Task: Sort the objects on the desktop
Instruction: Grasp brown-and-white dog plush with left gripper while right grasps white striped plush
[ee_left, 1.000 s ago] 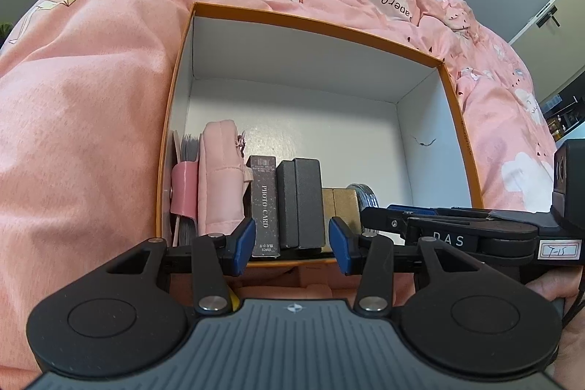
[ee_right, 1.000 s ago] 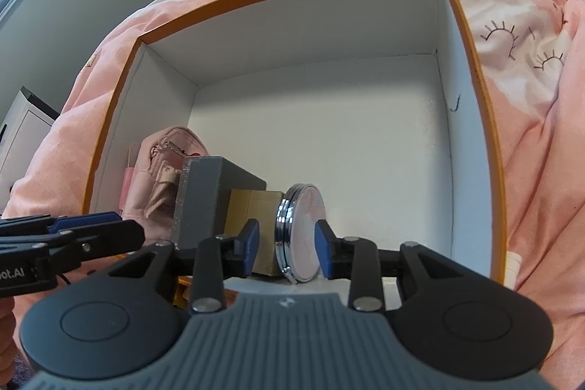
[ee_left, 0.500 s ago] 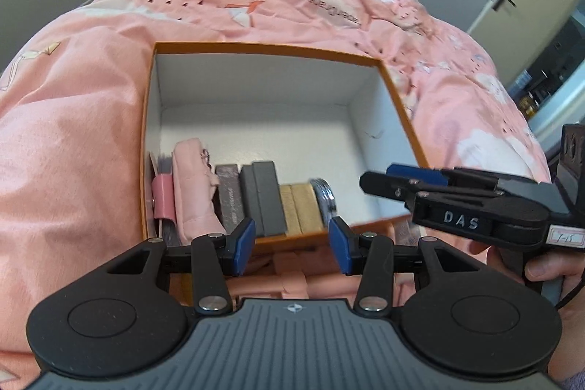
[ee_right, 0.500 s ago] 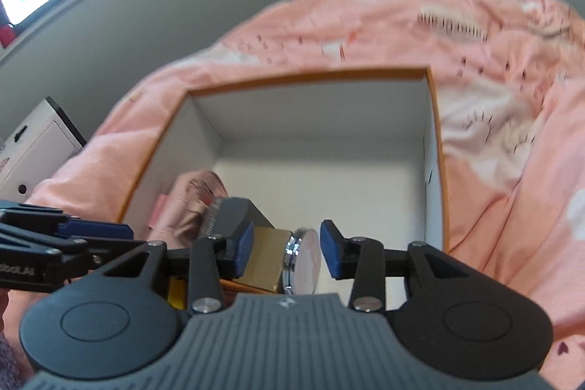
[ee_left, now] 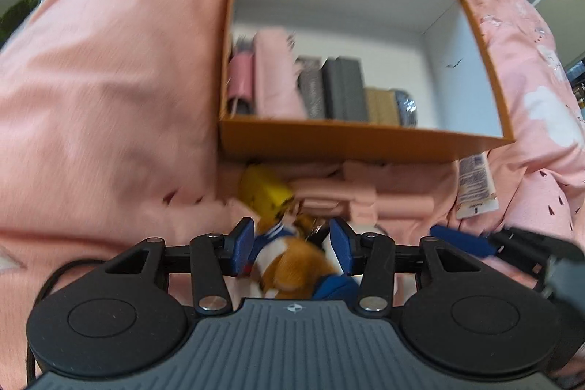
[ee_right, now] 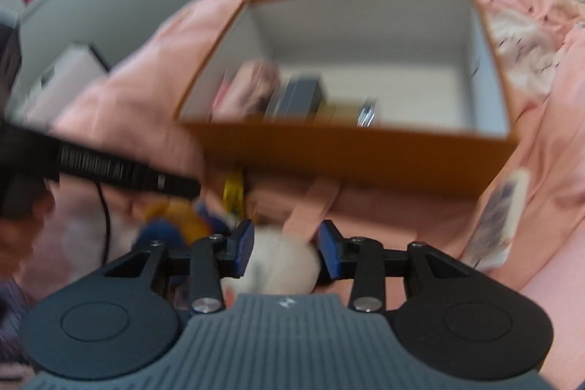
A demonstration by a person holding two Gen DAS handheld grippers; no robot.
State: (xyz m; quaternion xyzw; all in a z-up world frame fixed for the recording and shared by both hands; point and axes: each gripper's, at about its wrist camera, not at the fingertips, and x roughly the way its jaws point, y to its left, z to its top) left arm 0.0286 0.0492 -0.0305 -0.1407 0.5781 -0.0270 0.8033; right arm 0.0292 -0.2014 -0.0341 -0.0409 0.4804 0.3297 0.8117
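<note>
Left gripper [ee_left: 291,245] open, astride the plush toy [ee_left: 292,265] on the pink blanket [ee_left: 109,79] near the box; right gripper [ee_right: 285,243] open too, over a white plush [ee_right: 281,267]. Best centred on the toy's body before squeezing, clear of loose cloth. Orange box [ee_left: 365,141], far side: pink pouch [ee_left: 274,79], dark cases [ee_left: 343,88], tan block [ee_left: 380,105], round tin [ee_left: 406,103] along its near wall, the right part bare.

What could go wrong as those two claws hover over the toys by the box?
The plush toy sits off-centre between the open left gripper, so a pinch might slip. The right gripper straddles a white plush close by; the two could collide. Soft bedding could tip the box.
</note>
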